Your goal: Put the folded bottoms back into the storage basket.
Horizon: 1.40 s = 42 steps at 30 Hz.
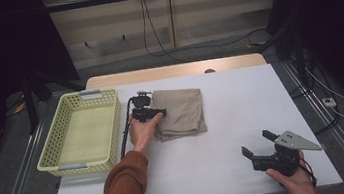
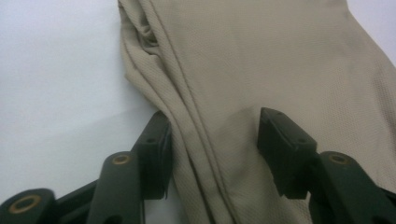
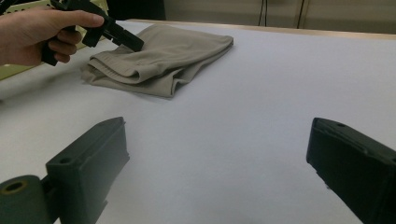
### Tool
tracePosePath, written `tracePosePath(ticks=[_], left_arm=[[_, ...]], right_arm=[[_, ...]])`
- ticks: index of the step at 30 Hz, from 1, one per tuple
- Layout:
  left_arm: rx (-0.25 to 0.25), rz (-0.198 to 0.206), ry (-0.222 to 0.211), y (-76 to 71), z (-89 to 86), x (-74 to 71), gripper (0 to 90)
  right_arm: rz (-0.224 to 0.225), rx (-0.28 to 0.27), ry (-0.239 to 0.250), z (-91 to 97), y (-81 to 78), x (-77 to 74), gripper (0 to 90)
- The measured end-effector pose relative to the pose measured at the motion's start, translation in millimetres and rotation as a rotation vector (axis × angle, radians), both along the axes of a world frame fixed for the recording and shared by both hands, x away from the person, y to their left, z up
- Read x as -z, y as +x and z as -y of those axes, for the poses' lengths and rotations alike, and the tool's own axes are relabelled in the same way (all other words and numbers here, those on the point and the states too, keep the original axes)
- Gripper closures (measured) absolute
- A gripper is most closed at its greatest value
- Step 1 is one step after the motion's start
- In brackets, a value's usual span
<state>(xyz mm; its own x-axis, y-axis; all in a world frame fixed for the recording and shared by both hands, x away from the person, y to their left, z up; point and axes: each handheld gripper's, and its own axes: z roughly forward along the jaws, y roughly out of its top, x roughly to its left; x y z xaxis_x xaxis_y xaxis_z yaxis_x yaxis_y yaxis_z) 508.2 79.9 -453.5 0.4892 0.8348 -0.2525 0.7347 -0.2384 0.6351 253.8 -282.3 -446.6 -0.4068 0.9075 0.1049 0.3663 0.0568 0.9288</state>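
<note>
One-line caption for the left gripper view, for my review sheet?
Left gripper straddling the edge of a folded beige cloth on a white table.

White table (image 1: pixel 225 135) bears folded beige cloth (image 1: pixel 182 111), yellow basket (image 1: pixel 85 161).

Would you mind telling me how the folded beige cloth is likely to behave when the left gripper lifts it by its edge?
The folded beige cloth looks soft and layered, so it will probably droop and partly unfold. It seems light. The left gripper straddles only its edge folds, so inner layers may slip free.

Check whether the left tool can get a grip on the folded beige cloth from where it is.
Probably yes. The left tool already straddles the folded beige cloth at its near edge, jaws on both sides of the folds, with nothing between them but fabric.
</note>
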Motion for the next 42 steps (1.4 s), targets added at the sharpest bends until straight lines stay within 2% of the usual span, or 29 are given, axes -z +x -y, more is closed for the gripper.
tracePosePath(ticks=[1,2,4,12,16,22,27,28,30,31,34,42], left_arm=[[0.000,0.000,0.000,0.0,0.0,0.0,53.9],[0.000,-0.003,-0.019,-0.9,1.7,0.9,57.0],[0.016,-0.009,-0.017,-0.4,2.4,0.6,60.5],[0.028,0.004,-0.006,-2.2,7.3,1.2,65.6],[0.067,0.002,-0.024,-2.8,9.6,2.5,72.7],[0.073,0.003,-0.032,-3.3,9.7,2.5,78.4],[0.067,0.031,-0.035,-3.5,6.6,-0.2,79.9],[0.065,0.043,-0.052,-3.3,4.3,-2.6,79.9],[0.068,0.046,-0.056,-3.1,3.0,-4.1,80.0],[0.066,0.070,-0.071,-3.9,2.4,-6.7,80.0],[0.063,0.087,-0.092,-5.2,1.9,-10.9,80.0],[0.082,0.125,-0.112,-8.6,1.0,-22.1,80.1]], right_arm=[[-0.001,0.001,0.001,-0.4,0.1,0.0,4.9],[0.000,0.002,-0.001,-0.5,0.2,0.1,4.9],[-0.001,0.006,-0.001,-0.2,0.1,0.1,4.8],[-0.002,0.002,-0.001,-0.7,0.3,0.3,4.9],[-0.004,0.005,-0.006,-1.1,0.6,0.7,5.3],[-0.007,0.000,-0.008,-1.4,1.1,0.9,5.3],[-0.008,0.006,-0.001,0.3,1.1,0.9,5.3],[-0.008,0.006,-0.002,0.6,1.1,1.0,5.4],[-0.007,0.006,-0.001,0.9,1.1,1.1,5.3],[-0.008,0.008,-0.001,1.1,1.3,1.2,5.5],[-0.007,0.009,0.000,0.7,1.1,0.9,5.7],[-0.008,0.010,-0.001,0.6,1.3,1.0,5.7]])
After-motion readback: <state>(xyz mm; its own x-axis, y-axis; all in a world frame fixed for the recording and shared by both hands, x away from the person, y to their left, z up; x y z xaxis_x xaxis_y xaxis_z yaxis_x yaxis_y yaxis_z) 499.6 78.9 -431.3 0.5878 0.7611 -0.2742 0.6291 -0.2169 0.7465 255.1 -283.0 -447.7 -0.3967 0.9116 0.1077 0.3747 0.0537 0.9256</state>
